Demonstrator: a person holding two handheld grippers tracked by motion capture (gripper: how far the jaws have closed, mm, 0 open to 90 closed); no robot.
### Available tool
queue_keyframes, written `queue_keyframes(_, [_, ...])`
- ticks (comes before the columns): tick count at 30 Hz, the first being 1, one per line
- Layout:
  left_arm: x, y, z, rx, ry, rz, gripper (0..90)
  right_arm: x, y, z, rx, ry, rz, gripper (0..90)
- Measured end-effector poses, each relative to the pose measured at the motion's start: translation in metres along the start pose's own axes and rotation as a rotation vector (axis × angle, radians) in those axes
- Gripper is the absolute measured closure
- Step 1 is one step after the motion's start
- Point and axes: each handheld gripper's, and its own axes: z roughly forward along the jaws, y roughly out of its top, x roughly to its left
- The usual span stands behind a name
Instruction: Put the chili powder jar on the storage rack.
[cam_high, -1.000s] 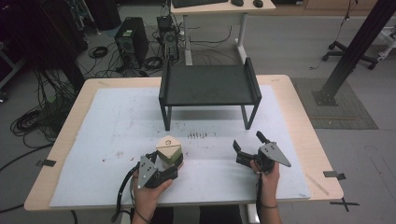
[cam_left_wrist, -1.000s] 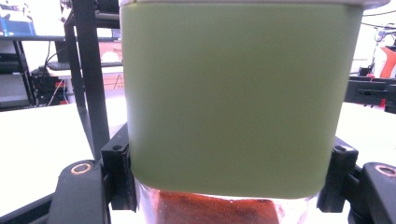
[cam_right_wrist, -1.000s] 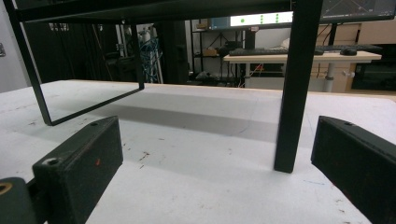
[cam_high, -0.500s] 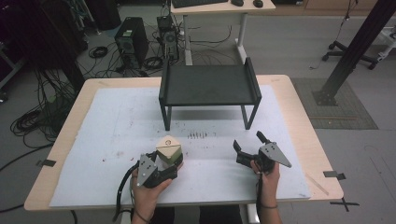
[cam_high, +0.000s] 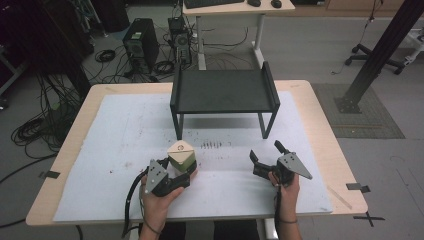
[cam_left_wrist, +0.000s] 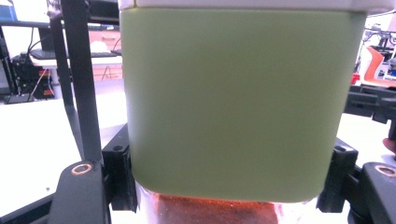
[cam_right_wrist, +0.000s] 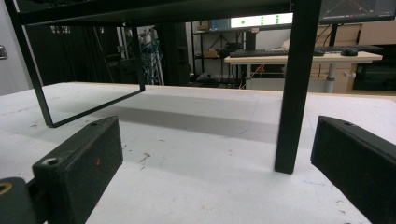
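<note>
**Green container pinched at the near edge, shelf waiting beyond**

The left tongs are pinching a green container with a pale lid, one jaw on each side wall, low on its body; the left gripper view shows reddish contents under the green sleeve. The low grip likely keeps the load steady and upright. The container sits at the near-left part of the white surface, whether resting or just lifted I cannot tell. The right tongs are spread with nothing between them, parked near the right side, probably kept clear. Farther off stands a black shelf on thin legs; its front legs flank any path underneath.
</note>
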Motion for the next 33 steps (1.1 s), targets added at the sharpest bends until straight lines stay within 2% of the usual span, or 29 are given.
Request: queue_keyframes(33, [0.014, 0.056, 0.037, -0.029, -0.022, 0.034, 28.6, 0.0, 0.0, 0.0, -0.002, 0.003, 0.004, 2.1])
